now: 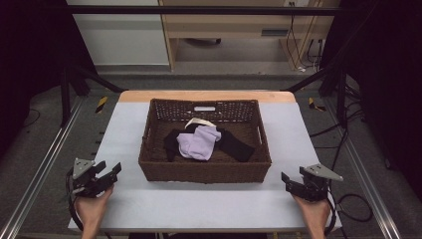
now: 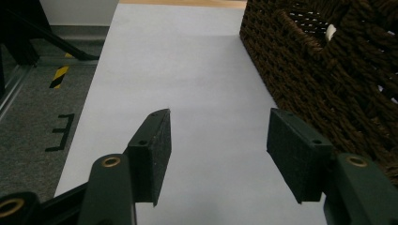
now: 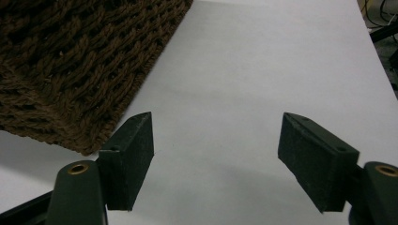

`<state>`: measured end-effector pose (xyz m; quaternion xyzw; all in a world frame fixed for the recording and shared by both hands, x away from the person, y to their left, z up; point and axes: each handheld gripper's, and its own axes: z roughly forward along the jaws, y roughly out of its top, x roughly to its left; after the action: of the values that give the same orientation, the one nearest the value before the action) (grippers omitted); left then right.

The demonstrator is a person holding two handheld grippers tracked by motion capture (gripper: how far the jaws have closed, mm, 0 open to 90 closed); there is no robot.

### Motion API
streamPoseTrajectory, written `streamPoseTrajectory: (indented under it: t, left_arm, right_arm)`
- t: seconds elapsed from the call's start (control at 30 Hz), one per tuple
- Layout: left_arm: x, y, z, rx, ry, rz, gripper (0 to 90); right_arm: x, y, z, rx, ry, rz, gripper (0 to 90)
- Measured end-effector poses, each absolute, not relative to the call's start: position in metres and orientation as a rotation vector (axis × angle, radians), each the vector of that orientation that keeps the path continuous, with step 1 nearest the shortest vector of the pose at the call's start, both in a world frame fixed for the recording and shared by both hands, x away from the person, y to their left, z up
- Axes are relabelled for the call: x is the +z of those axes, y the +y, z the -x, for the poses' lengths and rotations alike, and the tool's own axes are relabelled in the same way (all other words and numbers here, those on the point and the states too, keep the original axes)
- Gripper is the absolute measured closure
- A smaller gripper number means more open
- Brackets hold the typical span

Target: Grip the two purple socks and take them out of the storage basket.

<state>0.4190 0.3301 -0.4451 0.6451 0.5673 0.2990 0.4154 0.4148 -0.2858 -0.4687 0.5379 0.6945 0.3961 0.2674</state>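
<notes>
While both grippers point(image 1: 110, 174) point(image 1: 288, 181) gape empty, lilac sock point(image 1: 199, 143) lies crumpled in basket point(image 1: 204, 172).

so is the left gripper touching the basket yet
Apart. The high view shows bare table between the left gripper and the basket; in the left gripper view its open fingers frame bare table beside the basket wall.

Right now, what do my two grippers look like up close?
Both are black. The left gripper and right gripper each carry a grey three-cornered plate on top and trail a black cable. In the gripper views each has two flat, blocky black fingers with textured pads, small screw holes and brass-coloured pivot rivets. No sleeves show at the wrists.
</notes>
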Motion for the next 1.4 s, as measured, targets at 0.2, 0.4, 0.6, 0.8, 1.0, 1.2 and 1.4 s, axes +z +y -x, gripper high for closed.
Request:
streamPoseTrajectory:
  t: [0.2, 0.4, 0.6, 0.8, 1.0, 1.2, 1.4]
  left_arm:
    - [-0.424, 0.324, -0.412, 0.753, 1.365, -1.583, 39.2]
    - [-0.407, 0.318, -0.407, 0.757, 1.312, -1.560, 38.1]
    - [-0.396, 0.311, -0.404, 0.768, 1.285, -1.568, 37.5]
    - [-0.383, 0.307, -0.399, 0.750, 1.241, -1.569, 36.3]
    - [-0.373, 0.302, -0.398, 0.759, 1.201, -1.572, 34.2]
    - [-0.366, 0.300, -0.401, 0.748, 1.187, -1.571, 34.1]
    - [-0.356, 0.292, -0.412, 0.755, 1.165, -1.570, 34.1]
  right_arm:
    - [-0.471, -0.288, -0.415, 1.060, 1.874, -1.446, 27.3]
    - [-0.471, -0.288, -0.417, 1.070, 1.886, -1.460, 27.2]
    - [-0.471, -0.287, -0.417, 1.069, 1.893, -1.465, 27.8]
    - [-0.472, -0.288, -0.417, 1.040, 1.892, -1.458, 27.5]
    - [-0.472, -0.287, -0.418, 1.027, 1.896, -1.457, 27.5]
    - [-0.472, -0.287, -0.418, 1.038, 1.888, -1.475, 27.5]
    - [-0.471, -0.287, -0.418, 1.024, 1.888, -1.465, 28.0]
